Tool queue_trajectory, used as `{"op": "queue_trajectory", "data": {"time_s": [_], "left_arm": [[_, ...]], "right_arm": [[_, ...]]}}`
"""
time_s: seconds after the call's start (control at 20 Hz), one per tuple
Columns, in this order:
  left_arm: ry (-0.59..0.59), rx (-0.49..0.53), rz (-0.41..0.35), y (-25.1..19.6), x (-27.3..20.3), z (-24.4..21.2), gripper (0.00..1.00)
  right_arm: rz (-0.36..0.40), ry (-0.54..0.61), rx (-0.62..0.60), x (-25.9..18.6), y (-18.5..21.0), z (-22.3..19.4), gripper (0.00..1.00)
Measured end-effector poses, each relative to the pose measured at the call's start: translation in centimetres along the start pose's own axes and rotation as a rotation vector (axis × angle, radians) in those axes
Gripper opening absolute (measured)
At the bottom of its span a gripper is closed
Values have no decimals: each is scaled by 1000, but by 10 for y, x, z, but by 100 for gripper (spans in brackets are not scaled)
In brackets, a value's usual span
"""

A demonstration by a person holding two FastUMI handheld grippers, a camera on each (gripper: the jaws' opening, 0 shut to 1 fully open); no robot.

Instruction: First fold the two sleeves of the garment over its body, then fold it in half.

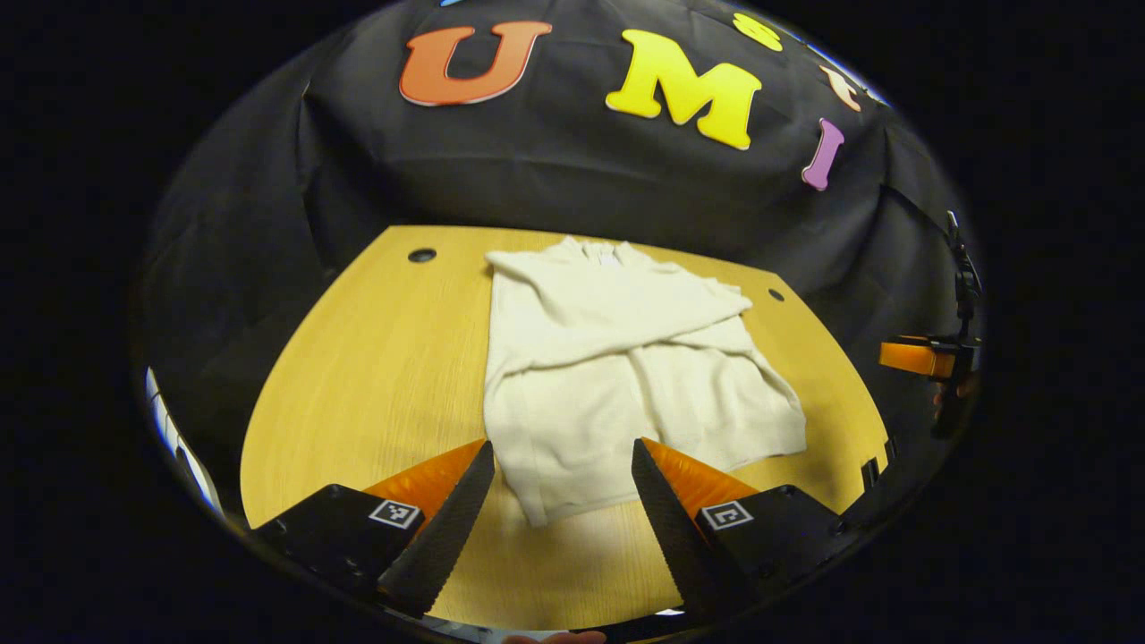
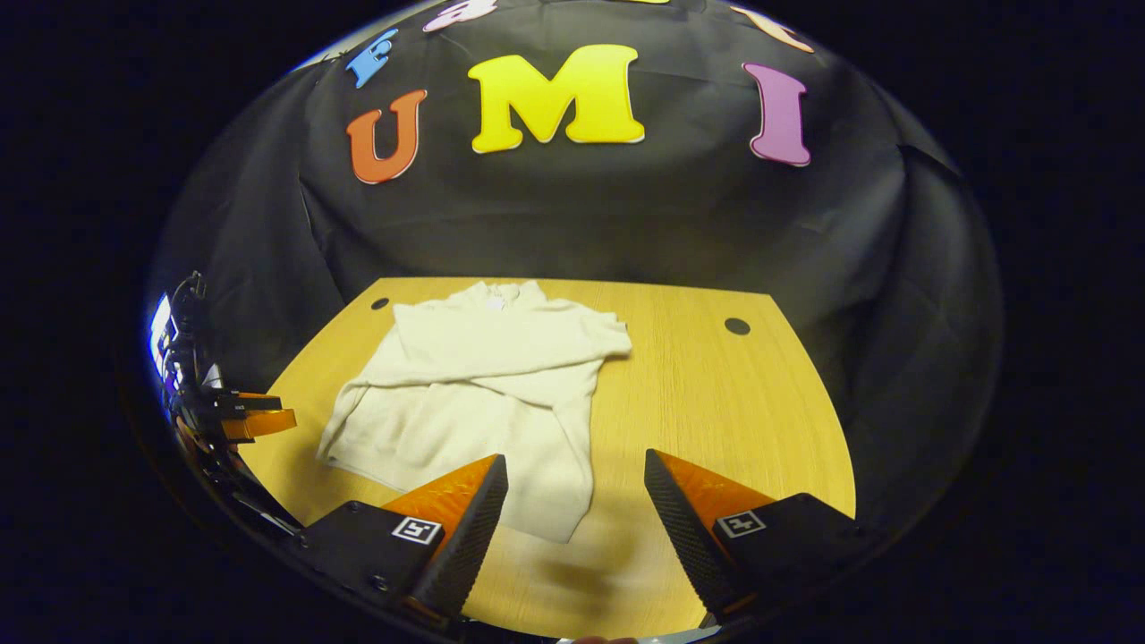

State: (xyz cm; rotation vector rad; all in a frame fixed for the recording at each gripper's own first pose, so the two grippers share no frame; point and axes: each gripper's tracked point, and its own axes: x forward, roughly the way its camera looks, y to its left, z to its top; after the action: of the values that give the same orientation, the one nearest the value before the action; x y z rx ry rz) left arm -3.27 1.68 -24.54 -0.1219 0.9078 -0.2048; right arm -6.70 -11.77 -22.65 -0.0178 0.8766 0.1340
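- Cream knitted garment (image 1: 617,358) lies flat mid-bench on the yellow wooden bench (image 1: 376,376), both sleeves crossed over its body.
- Soft, light, limp: likely best pinched at the near hem corners.
- Left gripper (image 1: 562,501) and right gripper (image 2: 574,514) hover spread, holding nothing.

Both cameras look down from the near edge toward the far wall. The left gripper view sits left, the right gripper view right; both share the table (image 1: 376,358) (image 2: 716,402) and sweater (image 1: 617,358) (image 2: 483,385).
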Motion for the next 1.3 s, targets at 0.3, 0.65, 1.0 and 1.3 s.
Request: {"op": "queue_trajectory", "data": {"time_s": [0.3, 0.65, 1.0, 1.3], "left_arm": [[123, -149, 13, 23, 39, -26, 98], [205, -222, 27, 16, 69, -16, 97], [256, -197, 85, 11, 93, -12, 92], [289, -198, 210, 31, 96, -24, 47]], "right_arm": [[-21, 176, 17, 29, -6, -63, 95], [-42, 339, 62, 87, 3, -103, 97], [-90, 413, 68, 119, 13, -122, 97], [-71, 385, 116, 122, 8, -118, 61]]}}
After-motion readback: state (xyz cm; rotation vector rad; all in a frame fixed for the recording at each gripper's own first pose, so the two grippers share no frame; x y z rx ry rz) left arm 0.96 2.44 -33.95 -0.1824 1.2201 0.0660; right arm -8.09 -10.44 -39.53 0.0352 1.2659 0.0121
